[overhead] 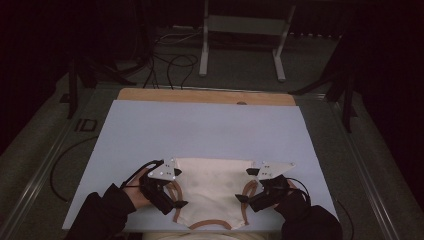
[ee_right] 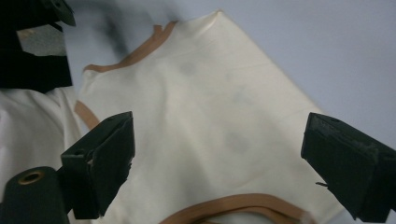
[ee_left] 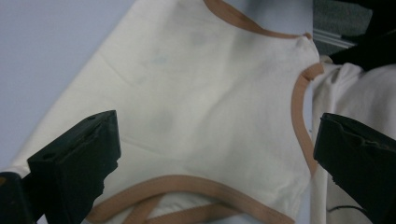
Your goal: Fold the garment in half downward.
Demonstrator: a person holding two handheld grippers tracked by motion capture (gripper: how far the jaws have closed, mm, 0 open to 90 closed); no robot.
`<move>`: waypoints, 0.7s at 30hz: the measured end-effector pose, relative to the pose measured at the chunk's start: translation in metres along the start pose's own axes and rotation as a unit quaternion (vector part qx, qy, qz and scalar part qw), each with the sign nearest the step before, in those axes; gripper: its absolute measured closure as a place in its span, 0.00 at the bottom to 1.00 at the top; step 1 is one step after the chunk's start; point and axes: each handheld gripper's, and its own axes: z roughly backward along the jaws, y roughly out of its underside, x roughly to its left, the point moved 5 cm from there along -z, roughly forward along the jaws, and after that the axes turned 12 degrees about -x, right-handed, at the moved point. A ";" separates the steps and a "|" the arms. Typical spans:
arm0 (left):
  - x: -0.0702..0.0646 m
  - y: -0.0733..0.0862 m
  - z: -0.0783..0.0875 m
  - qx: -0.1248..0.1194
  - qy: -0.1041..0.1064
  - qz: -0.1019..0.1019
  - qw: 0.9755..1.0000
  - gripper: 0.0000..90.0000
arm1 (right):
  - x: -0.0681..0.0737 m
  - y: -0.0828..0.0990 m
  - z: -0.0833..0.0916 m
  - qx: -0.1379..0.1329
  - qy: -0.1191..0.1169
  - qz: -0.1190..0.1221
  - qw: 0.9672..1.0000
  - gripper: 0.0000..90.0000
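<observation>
Now the cream cloth top with brown trim (overhead: 212, 187) lies flat on the pale blue table cover (overhead: 200, 130), close to the near edge, right in front of the person. It looks folded in half, with the brown neck band (overhead: 210, 224) at the near end, so I think the folding job is partly done.

Over at one side, the left gripper (overhead: 176, 204) sits by the brown armhole edge (ee_left: 299, 116). Its two black jaws stand wide apart, and nothing is pinched between them. The cloth just rests below the gap.

Across from it, the right gripper (overhead: 243, 199) sits at the other armhole edge. Its jaws are wide apart too, and they hold nothing.

Both tools point inward at the top, one on each side, so the cloth lies between them. I think they are placed like this so each can take one side and keep the cloth even and smooth.
</observation>
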 end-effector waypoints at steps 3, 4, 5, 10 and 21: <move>0.006 -0.002 0.000 0.000 -0.007 0.000 1.000 0.02 | -0.005 -0.002 0.000 -0.001 0.005 0.003 1.000 0.11; 0.008 -0.003 0.001 -0.002 -0.011 0.001 1.000 0.02 | -0.010 -0.004 -0.001 0.001 0.011 0.008 1.000 0.11; 0.011 -0.004 0.002 -0.005 -0.014 0.003 1.000 0.02 | -0.015 -0.006 -0.001 -0.002 0.016 0.006 1.000 0.11; 0.020 -0.005 0.003 -0.007 -0.024 0.011 1.000 0.02 | -0.028 -0.009 -0.002 -0.001 0.025 0.007 1.000 0.11; 0.049 0.002 0.006 -0.012 -0.053 0.034 0.998 0.02 | -0.053 -0.014 -0.001 0.001 0.050 0.000 0.999 0.12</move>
